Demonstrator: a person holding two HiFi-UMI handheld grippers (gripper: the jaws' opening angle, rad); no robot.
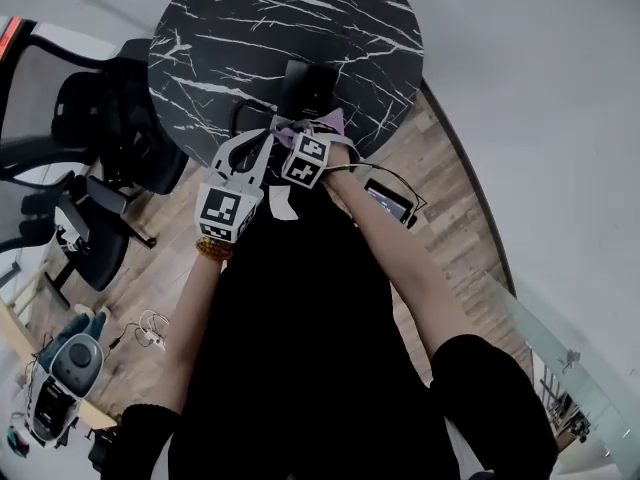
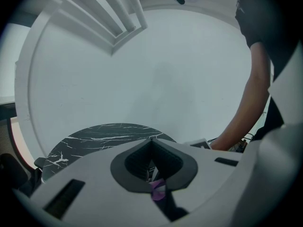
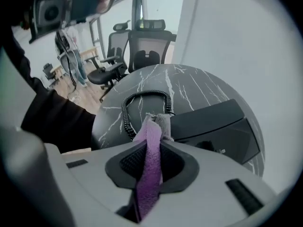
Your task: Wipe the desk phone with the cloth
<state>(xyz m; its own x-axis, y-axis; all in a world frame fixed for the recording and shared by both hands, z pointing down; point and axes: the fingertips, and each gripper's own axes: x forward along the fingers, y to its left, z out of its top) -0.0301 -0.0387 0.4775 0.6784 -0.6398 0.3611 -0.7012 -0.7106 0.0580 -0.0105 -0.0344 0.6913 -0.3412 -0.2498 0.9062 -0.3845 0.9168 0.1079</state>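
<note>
To the far left of the desk phone, some office chairs are standing on the wooden floor, well apart from it and taking no part in the work. Nearer to the phone, on its left side, the left hand-held gripper is hanging over the near edge of the round black tabletop. Its jaws are pressed together at the tips. A small purple bit is showing low in the slit between them, and I cannot tell whether it is gripped or only seen through the gap. This gripper is pointing upward, past the phone toward the pale wall, so I judge it is only waiting there, perhaps ready to steady the phone.

The left forearm is reaching forward and down from the body, almost straight. The coiled cord is lying in a loop on the tabletop, just left of the phone.

Just in front of the phone, the right hand-held gripper is pinching the cloth. The purple fabric is running through the closed jaws and a loose end is sticking out past the tips. I think it is held this way so that soft fabric, not the hard jaws, meets the phone. This end is very near the phone's corner, but I cannot tell if it is touching.

The right forearm is stretching in from the right, angled inward toward the phone.
</note>
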